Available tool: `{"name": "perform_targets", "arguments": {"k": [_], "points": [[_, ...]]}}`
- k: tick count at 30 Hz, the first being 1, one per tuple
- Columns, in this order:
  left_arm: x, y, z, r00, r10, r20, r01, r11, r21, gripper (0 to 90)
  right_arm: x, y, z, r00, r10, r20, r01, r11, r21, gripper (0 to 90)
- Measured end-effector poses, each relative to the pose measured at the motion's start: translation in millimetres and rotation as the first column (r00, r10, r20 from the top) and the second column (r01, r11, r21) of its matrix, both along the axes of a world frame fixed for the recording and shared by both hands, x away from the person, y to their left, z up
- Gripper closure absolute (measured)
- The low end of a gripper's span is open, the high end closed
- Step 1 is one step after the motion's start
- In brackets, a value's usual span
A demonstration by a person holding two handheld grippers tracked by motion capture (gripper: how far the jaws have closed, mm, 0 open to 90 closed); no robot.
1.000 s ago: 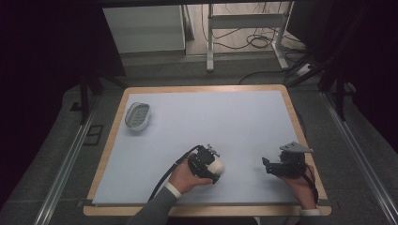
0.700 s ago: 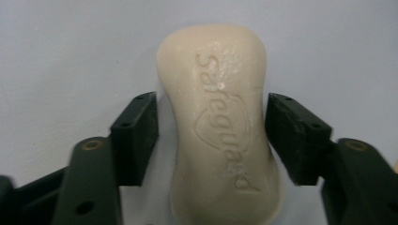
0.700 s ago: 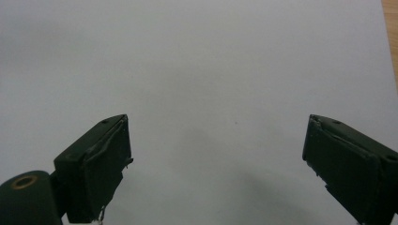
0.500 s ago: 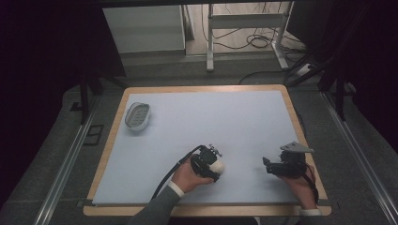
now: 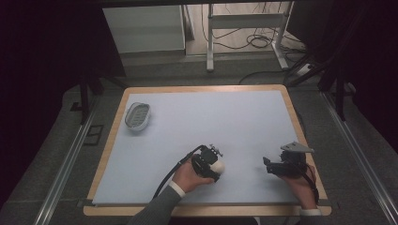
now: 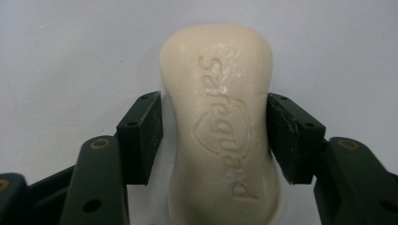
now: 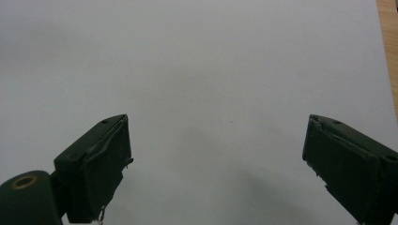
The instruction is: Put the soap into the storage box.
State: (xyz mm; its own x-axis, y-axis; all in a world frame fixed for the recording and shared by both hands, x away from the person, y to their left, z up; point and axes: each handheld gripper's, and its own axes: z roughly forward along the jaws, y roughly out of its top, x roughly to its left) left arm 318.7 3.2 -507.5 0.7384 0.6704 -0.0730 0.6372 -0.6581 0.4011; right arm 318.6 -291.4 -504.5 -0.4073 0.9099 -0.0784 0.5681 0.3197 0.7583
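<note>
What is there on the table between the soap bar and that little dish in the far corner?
Nothing: in the high view, the stretch of table between the soap bar and the dish is bare.

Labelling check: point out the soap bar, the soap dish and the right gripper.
soap bar (image 6: 220, 126), left gripper view, embossed top face.
soap dish (image 5: 138, 116), high view, its rim.
right gripper (image 7: 216, 164), right gripper view, midway between the open jaws.

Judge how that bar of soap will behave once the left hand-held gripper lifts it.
The bar of soap looks solid, so probably stiff. Its smooth, rounded sides could slip between the pads. The left hand-held gripper, jaws just closing, sits at its narrowed waist, which should help hold it.
</note>
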Motion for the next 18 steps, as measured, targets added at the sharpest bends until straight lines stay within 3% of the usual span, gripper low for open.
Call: {"name": "perform_targets", "arguments": {"k": [5, 11, 18], "points": [[0.9, 0.9, 1.1, 1.0000, 0.006, 0.006, -0.006, 1.0000, 0.004, 47.7, -0.1, 0.6, 0.0, 1.0000, 0.004, -0.001, -0.004, 1.000, -0.002, 8.0], [5.4, 3.7, 3.6, 0.9995, -0.025, -0.018, 0.025, 0.9996, 0.015, 48.2, -0.2, -0.8, 0.3, 1.0000, -0.001, 0.000, 0.001, 1.000, -0.001, 8.0], [8.0, 11.8, 8.6, 0.9989, -0.045, -0.015, 0.045, 0.9989, -0.015, 48.6, 0.0, -1.6, 0.1, 1.0000, 0.001, -0.001, -0.001, 1.000, -0.004, 8.0]]}}
